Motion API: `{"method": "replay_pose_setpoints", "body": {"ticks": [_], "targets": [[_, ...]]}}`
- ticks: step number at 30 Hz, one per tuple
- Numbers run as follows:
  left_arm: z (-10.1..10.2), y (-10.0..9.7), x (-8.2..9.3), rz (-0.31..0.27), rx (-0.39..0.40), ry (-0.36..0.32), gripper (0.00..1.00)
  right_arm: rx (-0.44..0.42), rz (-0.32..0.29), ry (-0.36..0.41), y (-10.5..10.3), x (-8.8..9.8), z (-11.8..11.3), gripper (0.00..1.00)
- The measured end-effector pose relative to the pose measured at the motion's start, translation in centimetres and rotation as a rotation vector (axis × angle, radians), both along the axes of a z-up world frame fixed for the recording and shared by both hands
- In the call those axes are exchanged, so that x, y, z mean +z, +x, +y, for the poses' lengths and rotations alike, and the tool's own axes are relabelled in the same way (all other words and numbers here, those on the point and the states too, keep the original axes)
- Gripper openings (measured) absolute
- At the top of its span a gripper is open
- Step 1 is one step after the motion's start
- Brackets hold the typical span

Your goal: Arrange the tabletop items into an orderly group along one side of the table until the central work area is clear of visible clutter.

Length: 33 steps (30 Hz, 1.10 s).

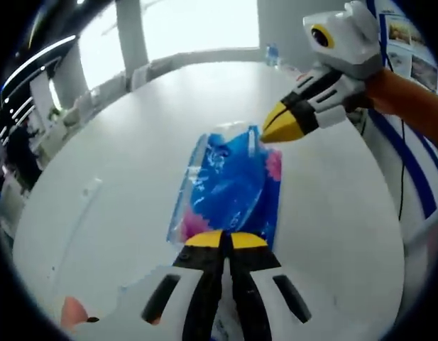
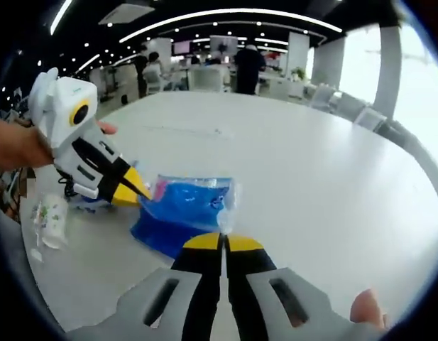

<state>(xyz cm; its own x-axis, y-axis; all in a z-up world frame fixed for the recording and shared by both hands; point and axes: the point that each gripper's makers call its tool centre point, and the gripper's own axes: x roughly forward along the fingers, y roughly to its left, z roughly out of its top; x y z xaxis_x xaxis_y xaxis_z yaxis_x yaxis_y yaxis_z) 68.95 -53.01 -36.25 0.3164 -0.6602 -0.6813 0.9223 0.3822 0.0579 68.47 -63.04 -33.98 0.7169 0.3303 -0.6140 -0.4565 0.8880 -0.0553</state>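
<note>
A blue plastic packet (image 1: 229,185) with pink spots and a clear edge lies lengthwise on the white table (image 1: 119,156). My left gripper (image 1: 226,240) is shut on its near end. My right gripper (image 1: 273,128) comes in from the upper right, its yellow tips closed on the packet's far corner. In the right gripper view the packet (image 2: 187,202) stretches between the two: my right gripper (image 2: 222,243) pinches its clear edge, and my left gripper (image 2: 132,192), held by a hand, grips the other end. A darker blue part (image 2: 158,236) shows beneath the packet.
A small clear packet with green print (image 2: 50,217) lies near the table edge at the left. A small bottle (image 1: 272,53) stands at the far rim. Chairs (image 2: 350,106) line the table's window side. People stand in the background (image 2: 248,67).
</note>
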Motion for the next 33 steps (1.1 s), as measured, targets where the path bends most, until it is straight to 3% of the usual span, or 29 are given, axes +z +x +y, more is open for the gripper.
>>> {"method": "replay_pose_setpoints", "body": {"ticks": [13,33], "targets": [[-0.7,1.7,-0.4,-0.008,0.006,-0.008,0.00,-0.022,0.012,-0.007,1.7,-1.5,-0.4,0.02],[-1.4,1.1,-1.2,0.005,-0.013,0.002,0.07,-0.021,0.039,-0.027,1.4,-2.7,-0.8,0.05]]}}
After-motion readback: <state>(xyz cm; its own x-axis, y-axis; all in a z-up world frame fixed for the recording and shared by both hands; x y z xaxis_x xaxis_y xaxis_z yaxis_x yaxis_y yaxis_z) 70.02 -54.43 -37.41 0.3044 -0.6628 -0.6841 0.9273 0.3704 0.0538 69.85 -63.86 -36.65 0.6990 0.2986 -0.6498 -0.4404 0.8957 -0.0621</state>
